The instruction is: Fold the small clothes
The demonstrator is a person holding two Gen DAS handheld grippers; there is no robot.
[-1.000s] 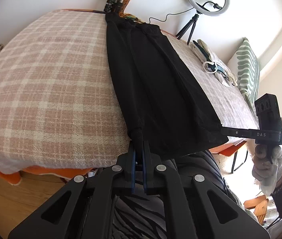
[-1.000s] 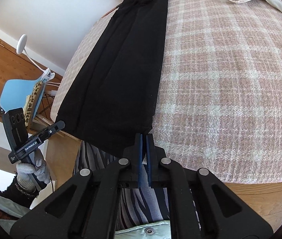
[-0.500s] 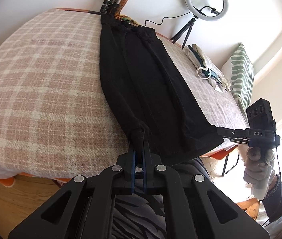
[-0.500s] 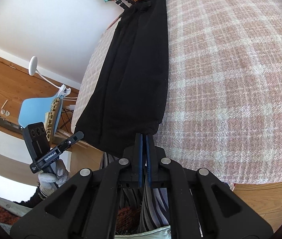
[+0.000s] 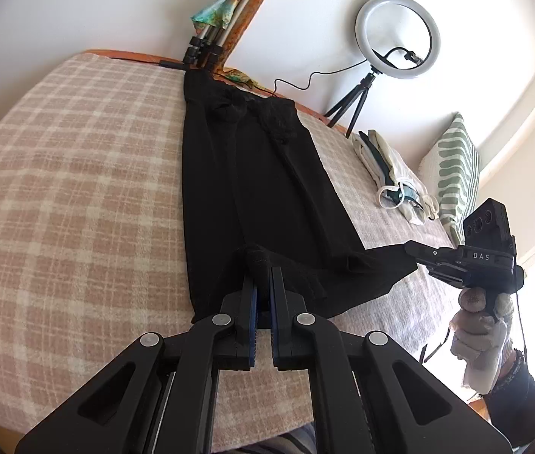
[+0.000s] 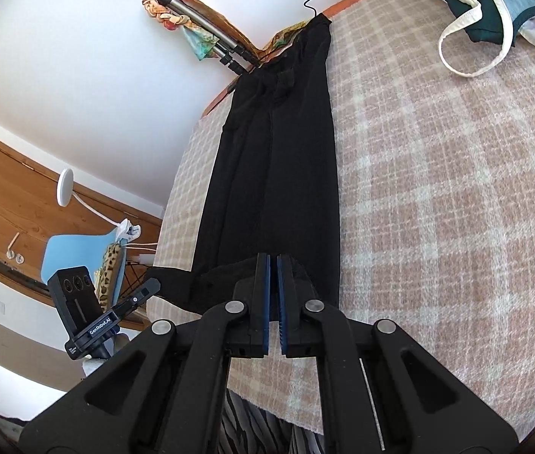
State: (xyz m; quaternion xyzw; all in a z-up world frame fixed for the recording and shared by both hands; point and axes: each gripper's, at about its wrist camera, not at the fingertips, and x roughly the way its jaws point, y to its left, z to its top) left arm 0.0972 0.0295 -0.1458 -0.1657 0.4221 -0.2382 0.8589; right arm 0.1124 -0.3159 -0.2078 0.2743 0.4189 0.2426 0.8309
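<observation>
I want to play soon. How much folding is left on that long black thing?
Done: a folded pile of pale clothes sits aside. In hand: both the left gripper and right gripper pinch the long black garment's near hem, lifted above the checked blanket. Left: folding it over.

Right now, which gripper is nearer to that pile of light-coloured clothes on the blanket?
Right. The right gripper clamps the black garment's hem corner on the pile's side; the left gripper clamps the opposite corner, with the garment's width between.

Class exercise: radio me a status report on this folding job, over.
Left tool and right tool each shut on a near corner of the black garment. Hem lifted off checked blanket. Path clear; other clothes well aside.
</observation>
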